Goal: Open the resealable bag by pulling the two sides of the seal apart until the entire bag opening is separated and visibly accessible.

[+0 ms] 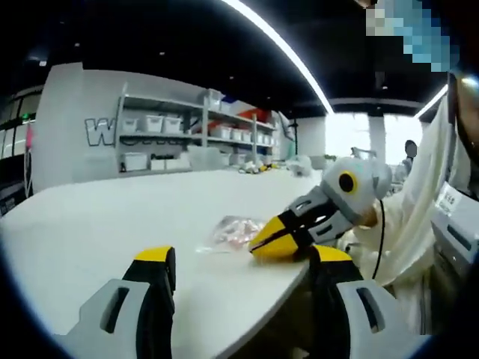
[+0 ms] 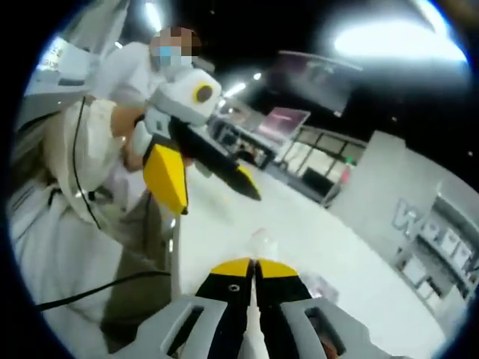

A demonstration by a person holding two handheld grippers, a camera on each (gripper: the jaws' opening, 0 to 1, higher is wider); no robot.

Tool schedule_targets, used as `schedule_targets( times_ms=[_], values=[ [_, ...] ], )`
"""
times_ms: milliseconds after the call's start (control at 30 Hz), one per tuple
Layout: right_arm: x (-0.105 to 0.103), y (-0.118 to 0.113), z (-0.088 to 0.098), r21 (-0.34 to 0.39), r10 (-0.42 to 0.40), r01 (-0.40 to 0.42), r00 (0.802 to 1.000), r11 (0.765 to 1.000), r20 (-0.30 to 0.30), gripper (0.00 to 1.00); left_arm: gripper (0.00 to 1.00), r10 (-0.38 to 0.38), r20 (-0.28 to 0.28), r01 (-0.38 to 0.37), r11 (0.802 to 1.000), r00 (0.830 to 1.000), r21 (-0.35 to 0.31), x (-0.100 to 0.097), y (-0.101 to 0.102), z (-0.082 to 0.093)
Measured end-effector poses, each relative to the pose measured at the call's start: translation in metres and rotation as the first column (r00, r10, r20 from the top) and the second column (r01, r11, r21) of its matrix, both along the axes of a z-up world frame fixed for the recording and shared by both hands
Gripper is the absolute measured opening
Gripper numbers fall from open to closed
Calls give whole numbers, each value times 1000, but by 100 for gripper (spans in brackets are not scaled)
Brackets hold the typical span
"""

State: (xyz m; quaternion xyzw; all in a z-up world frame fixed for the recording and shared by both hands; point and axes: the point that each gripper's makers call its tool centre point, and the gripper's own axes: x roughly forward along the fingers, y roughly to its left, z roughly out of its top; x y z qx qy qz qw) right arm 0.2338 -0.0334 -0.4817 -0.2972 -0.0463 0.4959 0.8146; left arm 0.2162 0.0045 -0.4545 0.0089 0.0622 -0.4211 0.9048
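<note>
One bag, two grippers, seal not yet parted.

One resealable bag lies flat on the white table, ahead of your left gripper and slightly to its right, long axis running across its jaws; that gripper stands spread and empty, short of the bag; your right gripper is the nearer, its tips at the bag's edge, jaws pressed together, though whether they pinch film you cannot tell; bring the left forward to the opposite lip.
</note>
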Motion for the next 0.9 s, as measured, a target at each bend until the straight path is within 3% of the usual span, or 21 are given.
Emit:
schedule_targets(
  times_ms=[267,533,767,900],
  values=[
    [1,-1,0,3,-2,2,1000,1000,0,0,69,-18,-1,18,999,1000,29,-1,-1,-2],
    [2,-2,-1,5,-3,3,1000,1000,-7,0,68,-131,-31,132,991,991,33,-10,-11,-4],
    [3,-3,0,20,-6,6,1000,1000,-24,0,59,-219,-105,222,975,970,16,-16,-14,-9],
    [3,-4,0,25,-8,9,1000,1000,-27,0,59,-221,-135,222,975,966,-8,-11,-12,-10]
  ],
)
